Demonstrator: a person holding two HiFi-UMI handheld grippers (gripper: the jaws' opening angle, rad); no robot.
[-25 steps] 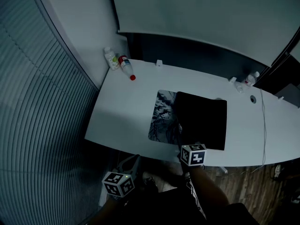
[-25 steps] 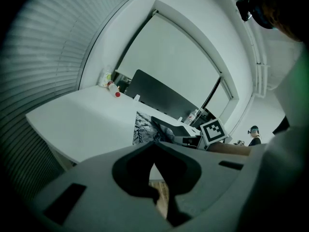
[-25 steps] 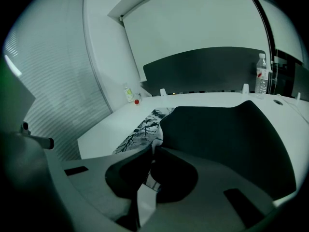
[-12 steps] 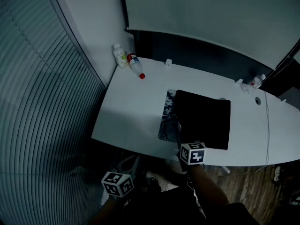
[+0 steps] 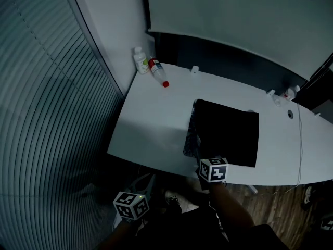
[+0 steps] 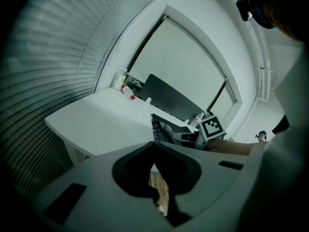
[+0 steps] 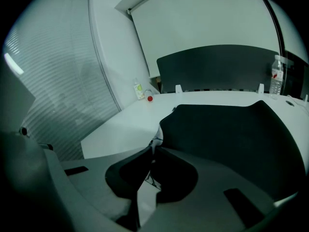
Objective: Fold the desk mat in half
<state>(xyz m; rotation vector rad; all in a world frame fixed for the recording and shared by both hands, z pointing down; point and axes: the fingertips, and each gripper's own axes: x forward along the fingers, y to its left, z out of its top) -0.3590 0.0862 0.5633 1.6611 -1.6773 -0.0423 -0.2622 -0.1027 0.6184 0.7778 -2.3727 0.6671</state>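
Observation:
The desk mat (image 5: pixel 227 132) lies on the white desk (image 5: pixel 151 124), one half turned over so its black underside faces up. A narrow strip of its printed face (image 5: pixel 190 139) shows at the left. My right gripper (image 5: pixel 202 152) is at the flap's near left corner, shut on the mat's edge (image 7: pixel 157 141); the black underside (image 7: pixel 227 129) fills that view. My left gripper (image 5: pixel 147 181) hangs below the desk's near edge, off the mat, with its jaws (image 6: pixel 154 144) shut on nothing. The right gripper's marker cube (image 6: pixel 212 127) and the raised mat (image 6: pixel 166 129) show ahead of it.
Two bottles (image 5: pixel 140 60) (image 5: pixel 157 72) sit at the desk's far left corner, one lying with a red cap. Another bottle (image 5: pixel 291 92) and a cable (image 5: pixel 300 139) are at the right end. A blind-covered wall (image 5: pixel 47 113) stands on the left, a dark panel (image 5: pixel 229 61) behind the desk.
The black flap has moved left over the printed face with the right gripper, so the printed strip is narrower. The left gripper has shifted slightly below the desk edge.

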